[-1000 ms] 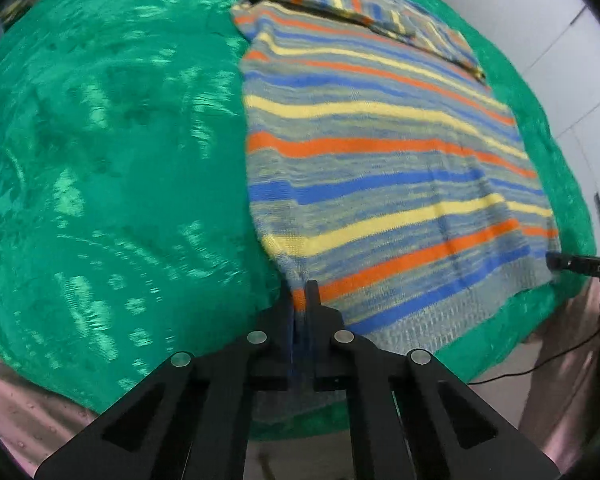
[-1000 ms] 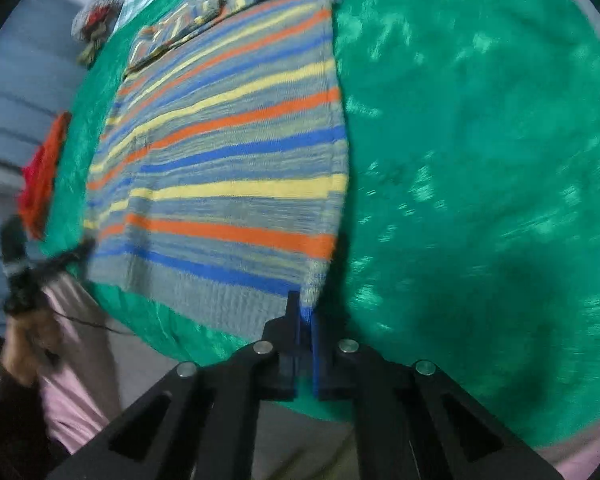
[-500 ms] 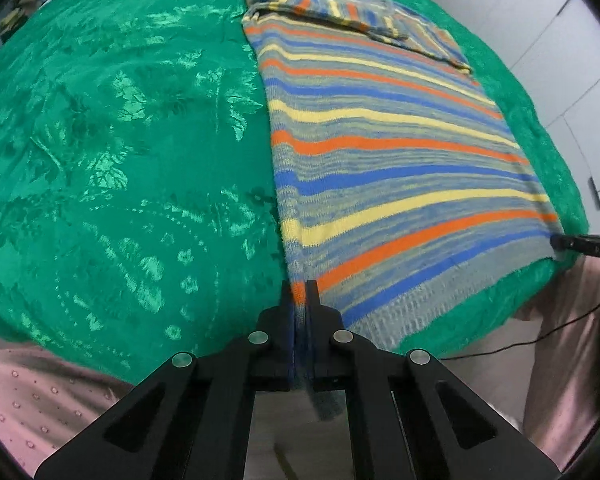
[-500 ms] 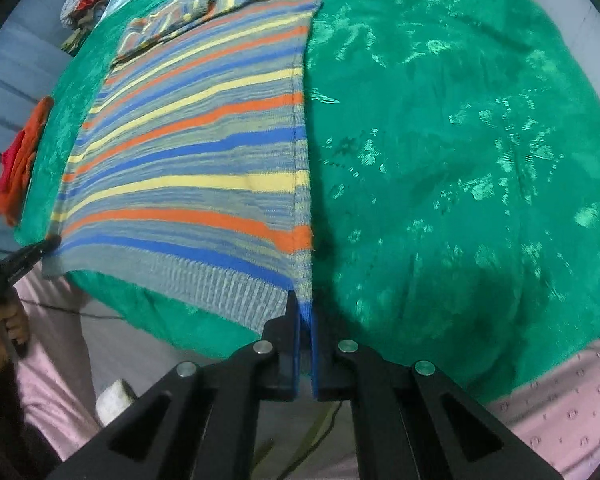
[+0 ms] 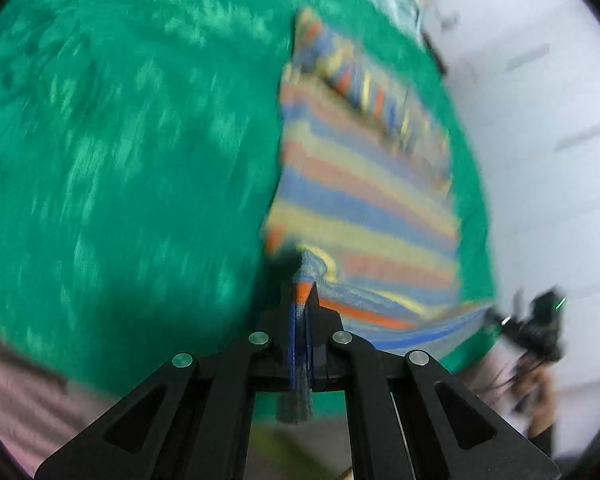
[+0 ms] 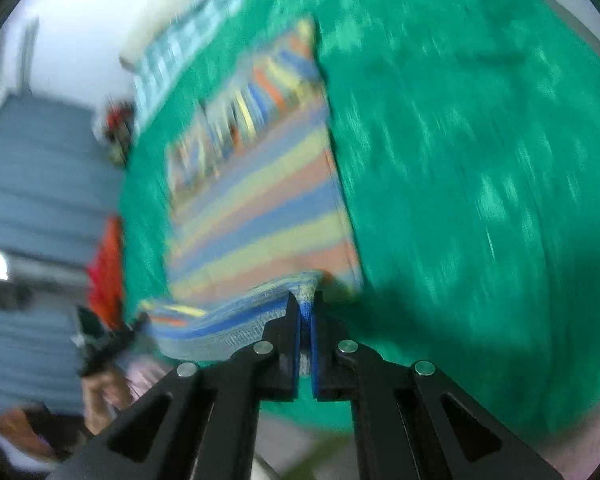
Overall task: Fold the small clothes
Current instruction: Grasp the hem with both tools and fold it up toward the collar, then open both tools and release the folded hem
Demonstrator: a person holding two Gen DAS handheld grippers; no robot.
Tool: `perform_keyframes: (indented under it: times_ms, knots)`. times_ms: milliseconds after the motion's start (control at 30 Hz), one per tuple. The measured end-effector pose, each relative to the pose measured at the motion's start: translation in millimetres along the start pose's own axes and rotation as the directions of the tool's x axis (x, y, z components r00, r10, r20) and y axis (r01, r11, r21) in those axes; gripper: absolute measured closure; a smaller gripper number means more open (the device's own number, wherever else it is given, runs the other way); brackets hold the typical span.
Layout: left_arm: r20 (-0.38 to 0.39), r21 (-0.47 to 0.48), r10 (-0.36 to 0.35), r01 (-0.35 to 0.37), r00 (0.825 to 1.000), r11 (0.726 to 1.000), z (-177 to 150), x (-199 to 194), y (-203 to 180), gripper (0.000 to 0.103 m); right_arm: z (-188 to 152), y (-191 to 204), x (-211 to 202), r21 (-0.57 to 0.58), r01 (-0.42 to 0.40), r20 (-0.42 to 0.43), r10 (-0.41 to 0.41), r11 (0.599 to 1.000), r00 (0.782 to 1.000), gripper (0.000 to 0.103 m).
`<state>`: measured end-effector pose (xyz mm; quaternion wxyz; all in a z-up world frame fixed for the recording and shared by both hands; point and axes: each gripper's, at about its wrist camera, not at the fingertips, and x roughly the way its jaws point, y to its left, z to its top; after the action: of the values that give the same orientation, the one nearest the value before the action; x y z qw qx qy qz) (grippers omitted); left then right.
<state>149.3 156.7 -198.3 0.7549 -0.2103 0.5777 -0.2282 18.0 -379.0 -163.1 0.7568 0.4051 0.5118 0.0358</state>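
A striped knit sweater (image 5: 360, 184), in blue, yellow, orange and grey bands, lies on a green cloth (image 5: 120, 160). My left gripper (image 5: 302, 300) is shut on the sweater's near left hem corner, lifted off the cloth. My right gripper (image 6: 305, 308) is shut on the near right hem corner of the sweater (image 6: 256, 200), also lifted. The hem hangs between the two grippers and curls over the sweater's body. Its sleeves lie folded across the far end. Both views are blurred by motion.
The green cloth (image 6: 480, 160) covers the whole surface. A red-orange garment (image 6: 106, 272) lies at the cloth's left edge in the right wrist view. A white wall (image 5: 540, 120) stands at the right. A striped light cloth (image 6: 172, 52) lies at the far end.
Both grippers have lifted the hem corners off the cloth and carried them forward over the sweater. The hem now curls up instead of lying flat at the near edge.
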Motion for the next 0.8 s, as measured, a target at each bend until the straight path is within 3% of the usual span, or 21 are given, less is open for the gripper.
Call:
perform_keyframes:
  times_ms: [200, 333, 433, 600, 700, 733, 800]
  knots:
    - [0.146, 0.014, -0.032, 0.031, 0.989, 0.999, 122.0, 30.2, -38.8, 0.102, 109.5, 27.1, 31.3, 0.001, -0.02, 0.154, 0.02, 1.0, 0.988, 0.1]
    - [0.153, -0.012, -0.013, 0.015, 0.988, 1.0, 181.2, 67.5, -46.4, 0.102, 190.5, 32.9, 67.8, 0.032, -0.003, 0.165, -0.002, 0.999, 0.986, 0.1]
    - [0.131, -0.042, 0.001, 0.004, 0.991, 0.999, 211.1, 91.0, -43.9, 0.102, 228.1, 34.8, 95.6, 0.047, 0.013, 0.143, -0.019, 0.999, 0.989, 0.1]
    - [0.095, -0.02, 0.052, -0.051, 0.994, 0.999, 251.1, 125.6, -45.1, 0.102, 260.8, 23.4, 131.0, 0.09, 0.017, 0.118, -0.028, 0.996, 0.993, 0.1]
    - [0.08, -0.013, 0.07, -0.07, 0.994, 0.997, 272.4, 140.9, -44.6, 0.1, 279.8, 8.7, 147.5, 0.128, -0.034, 0.106, 0.02, 0.991, 0.994, 0.099]
    - [0.08, -0.021, 0.08, -0.078, 0.994, 0.997, 277.9, 143.8, -43.2, 0.099, 288.0, 4.3, 154.3, 0.142, -0.082, 0.129, 0.064, 0.986, 0.99, 0.098]
    - [0.126, -0.071, 0.094, -0.085, 0.988, 0.994, 295.0, 144.1, -35.6, 0.095, 298.1, -3.5, 157.6, 0.166, -0.11, 0.216, 0.073, 0.98, 0.974, 0.092]
